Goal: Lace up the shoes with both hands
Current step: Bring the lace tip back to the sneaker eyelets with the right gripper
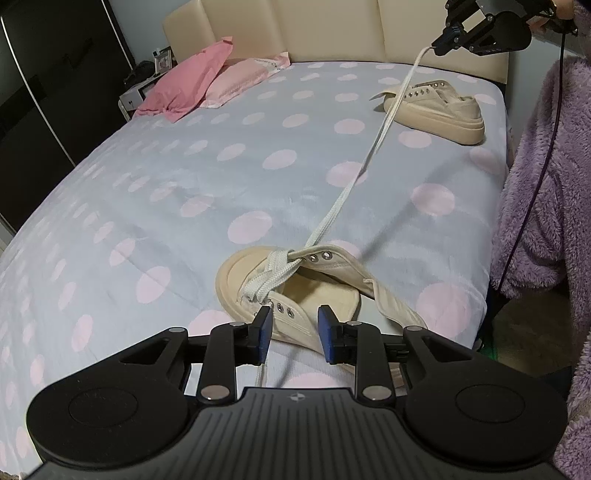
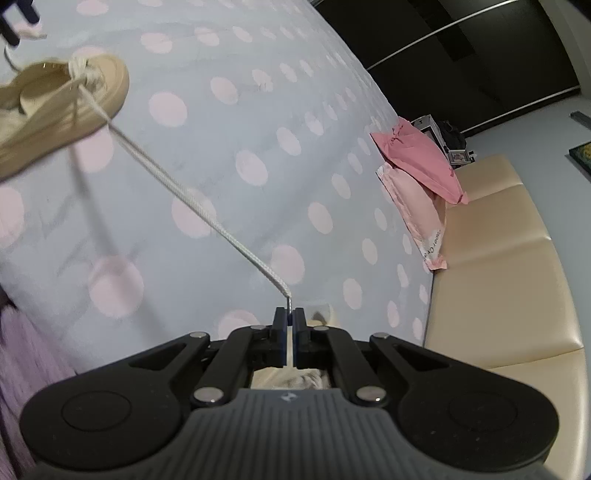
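A cream canvas shoe (image 1: pixel 310 288) lies on the polka-dot bed, partly laced near its toe; it also shows in the right wrist view (image 2: pixel 55 107). My left gripper (image 1: pixel 295 328) is open and empty, its blue pads just in front of the shoe's near eyelets. A white lace (image 1: pixel 354 181) runs taut from the shoe's far eyelets up to my right gripper (image 1: pixel 441 46), raised high at the far right. In the right wrist view the right gripper (image 2: pixel 290 317) is shut on the lace's tip (image 2: pixel 288 299). The other lace end (image 1: pixel 260 373) hangs under the left gripper.
A second, unlaced cream shoe (image 1: pixel 439 107) sits at the bed's far right. Pink pillows (image 1: pixel 207 81) lie at the cream headboard (image 1: pixel 332 29). A person in a purple fleece (image 1: pixel 546 206) stands at the bed's right edge. Dark wardrobes (image 1: pixel 44 74) stand left.
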The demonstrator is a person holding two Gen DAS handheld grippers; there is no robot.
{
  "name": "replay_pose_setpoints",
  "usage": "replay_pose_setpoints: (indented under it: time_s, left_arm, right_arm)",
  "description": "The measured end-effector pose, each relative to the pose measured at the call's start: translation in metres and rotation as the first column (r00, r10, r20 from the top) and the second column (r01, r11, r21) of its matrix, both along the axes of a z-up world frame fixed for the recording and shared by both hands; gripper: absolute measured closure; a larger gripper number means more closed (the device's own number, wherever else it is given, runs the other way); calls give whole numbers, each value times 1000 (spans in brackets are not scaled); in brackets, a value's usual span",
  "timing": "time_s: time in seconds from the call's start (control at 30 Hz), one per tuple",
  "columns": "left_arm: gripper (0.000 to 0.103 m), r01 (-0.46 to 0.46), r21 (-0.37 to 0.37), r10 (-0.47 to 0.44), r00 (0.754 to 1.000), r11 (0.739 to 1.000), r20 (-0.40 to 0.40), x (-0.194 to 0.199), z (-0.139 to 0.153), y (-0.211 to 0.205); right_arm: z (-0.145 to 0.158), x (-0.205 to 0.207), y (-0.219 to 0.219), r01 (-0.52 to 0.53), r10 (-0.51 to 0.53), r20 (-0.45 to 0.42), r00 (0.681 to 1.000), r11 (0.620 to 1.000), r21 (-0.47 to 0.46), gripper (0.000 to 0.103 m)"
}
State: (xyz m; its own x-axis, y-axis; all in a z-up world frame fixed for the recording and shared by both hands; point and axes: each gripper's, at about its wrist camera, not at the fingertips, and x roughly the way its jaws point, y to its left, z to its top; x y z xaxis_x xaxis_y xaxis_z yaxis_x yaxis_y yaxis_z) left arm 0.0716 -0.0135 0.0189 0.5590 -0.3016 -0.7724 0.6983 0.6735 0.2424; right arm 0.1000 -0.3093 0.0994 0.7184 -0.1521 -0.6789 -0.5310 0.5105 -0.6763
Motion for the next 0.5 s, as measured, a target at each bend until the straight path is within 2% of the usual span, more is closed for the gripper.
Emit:
replay_pose_setpoints:
  time_s: [0.27, 0.5]
  left_arm:
    - [78, -40, -34, 40, 999, 999, 6, 8, -1, 5]
    - [78, -72, -105, 70, 997, 992, -21, 19, -3, 15]
  right_arm:
    - [-9, 6, 47, -147, 147, 4, 989, 987, 57, 100]
    - [-25, 9, 111, -329, 335, -27, 942, 936, 124, 100]
